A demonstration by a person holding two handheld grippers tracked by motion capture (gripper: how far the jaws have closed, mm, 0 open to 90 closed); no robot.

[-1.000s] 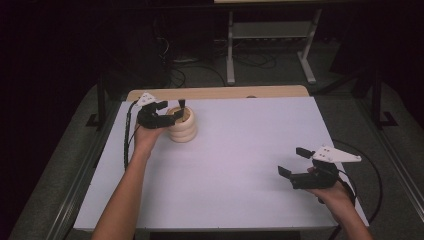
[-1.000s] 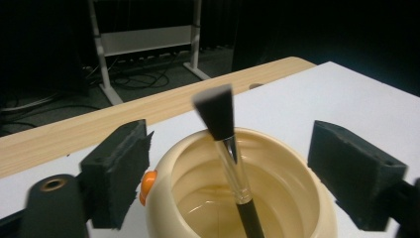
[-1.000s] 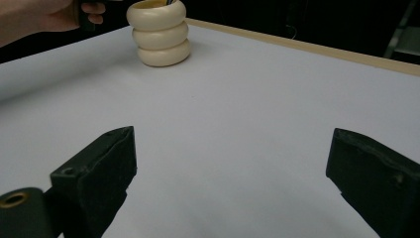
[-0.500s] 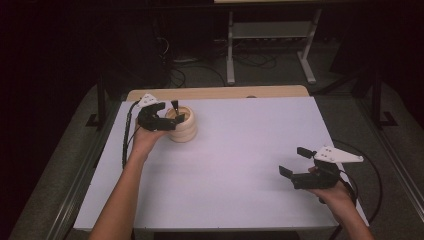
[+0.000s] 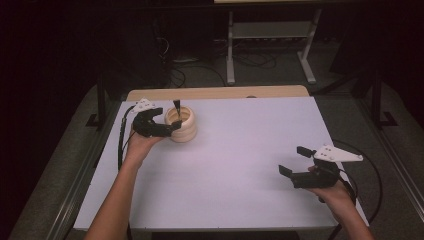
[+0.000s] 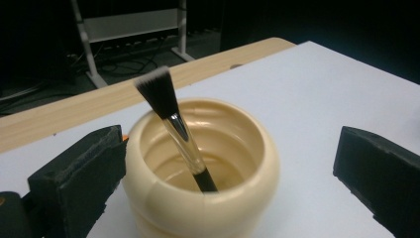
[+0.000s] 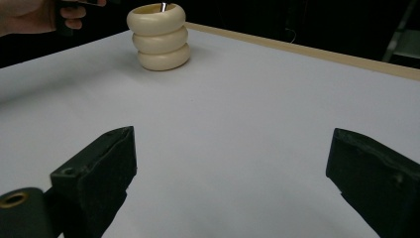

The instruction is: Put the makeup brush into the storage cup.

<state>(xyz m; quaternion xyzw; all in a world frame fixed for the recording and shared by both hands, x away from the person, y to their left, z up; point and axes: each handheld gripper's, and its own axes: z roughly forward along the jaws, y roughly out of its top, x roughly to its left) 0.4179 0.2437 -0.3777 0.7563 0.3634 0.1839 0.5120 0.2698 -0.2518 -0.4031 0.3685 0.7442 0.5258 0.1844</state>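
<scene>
white rectangular table top (image 5: 235, 165) with a strip of pale wood along its far edge, set in a dark room. near the far left corner, a cream ribbed ceramic pot made of three stacked rounded rings (image 5: 182, 125), upright on the white surface. inside it, a small make-up brush with dark bristles, a silver ferrule and a black handle (image 6: 176, 126), leaning against the pot's rim with the bristles up and tilted to the left in the left gripper view. left gripper (image 5: 170, 117) in the person's left hand (image 5: 142, 145), just beside the pot, jaws having just been opening and now spread wide on either side of the pot's upper ring; one black jaw pad close against the pot's left wall in the left gripper view, the other well clear on the right, nothing held. right gripper (image 5: 295, 161) in the right hand (image 5: 335, 192) near the table's front right corner, well apart from the pot, low over bare white surface, jaws wide apart and empty, pointing across the table toward the pot.
</scene>
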